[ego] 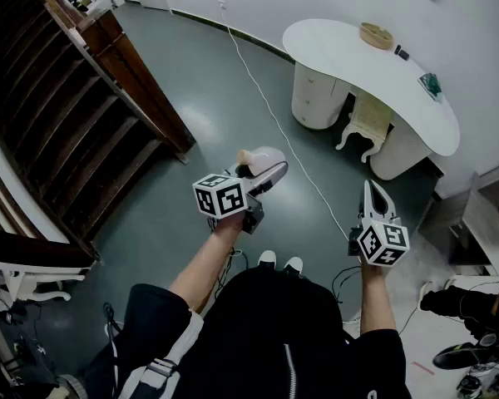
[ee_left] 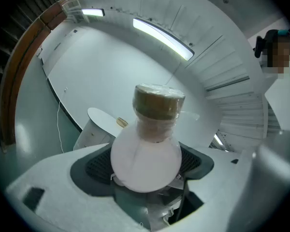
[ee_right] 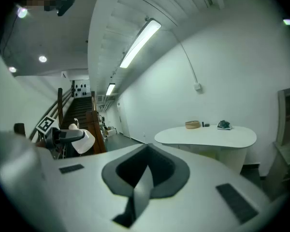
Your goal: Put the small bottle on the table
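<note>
The small bottle [ego: 263,159] is a round, pale flask with a tan cork-like cap [ee_left: 158,100]. It sits between the jaws of my left gripper [ego: 264,173], which is shut on its bulb [ee_left: 146,154] and holds it in the air over the grey floor. In the right gripper view the bottle [ee_right: 85,142] shows at the left, still in those jaws. My right gripper [ego: 374,194] is shut with nothing in it; its pads meet [ee_right: 146,172]. The white curved table [ego: 349,52] stands ahead and to the right, well apart from both grippers [ee_right: 208,137].
On the table lie a woven basket [ego: 376,34], a small dark item [ego: 402,53] and a teal object [ego: 431,85]. A white chair [ego: 368,123] is tucked under it. A wooden staircase [ego: 66,115] rises at the left. A white cable [ego: 266,106] crosses the floor.
</note>
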A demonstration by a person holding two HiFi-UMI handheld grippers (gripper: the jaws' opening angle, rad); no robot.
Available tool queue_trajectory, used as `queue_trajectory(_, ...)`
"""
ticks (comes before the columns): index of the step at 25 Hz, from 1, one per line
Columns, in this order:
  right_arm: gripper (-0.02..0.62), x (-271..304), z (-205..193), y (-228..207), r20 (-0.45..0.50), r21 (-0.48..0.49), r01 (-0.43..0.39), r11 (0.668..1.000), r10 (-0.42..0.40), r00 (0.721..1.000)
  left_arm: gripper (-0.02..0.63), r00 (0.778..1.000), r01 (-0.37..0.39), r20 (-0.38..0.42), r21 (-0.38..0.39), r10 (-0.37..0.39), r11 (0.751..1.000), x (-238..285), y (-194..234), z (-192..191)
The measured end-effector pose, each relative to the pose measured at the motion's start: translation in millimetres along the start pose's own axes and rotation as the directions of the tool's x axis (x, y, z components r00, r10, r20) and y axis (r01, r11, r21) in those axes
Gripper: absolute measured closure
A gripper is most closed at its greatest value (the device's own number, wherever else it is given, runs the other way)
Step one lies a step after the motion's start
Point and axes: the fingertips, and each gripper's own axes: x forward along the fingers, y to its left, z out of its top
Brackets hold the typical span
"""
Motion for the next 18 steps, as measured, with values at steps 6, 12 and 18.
queue_trajectory(6, 0.594, -1, -2, 8, 0.008, -0.011, -0.083, 0.996, 0.083, 0.997, 0.210, 1.000, -0.008, 0.000, 0.002, 0.008, 1.000, 5, -6, -4)
queue_trajectory(12, 0.594, -3, -18, -19, -0.041, -0.008, -0.072, 0.997, 0.071, 0.997, 0.210, 1.000, -0.030, 0.000, -0.002, 0.030, 1.000, 22, -14, -16)
queue_trajectory(18, 0.594, -4, -22, -40, -0.050, 0.004, -0.097, 0.995, 0.097, 0.994, 0.210, 0.999, -0.050, 0.016, -0.016, 0.050, 0.999, 34, -21, -29)
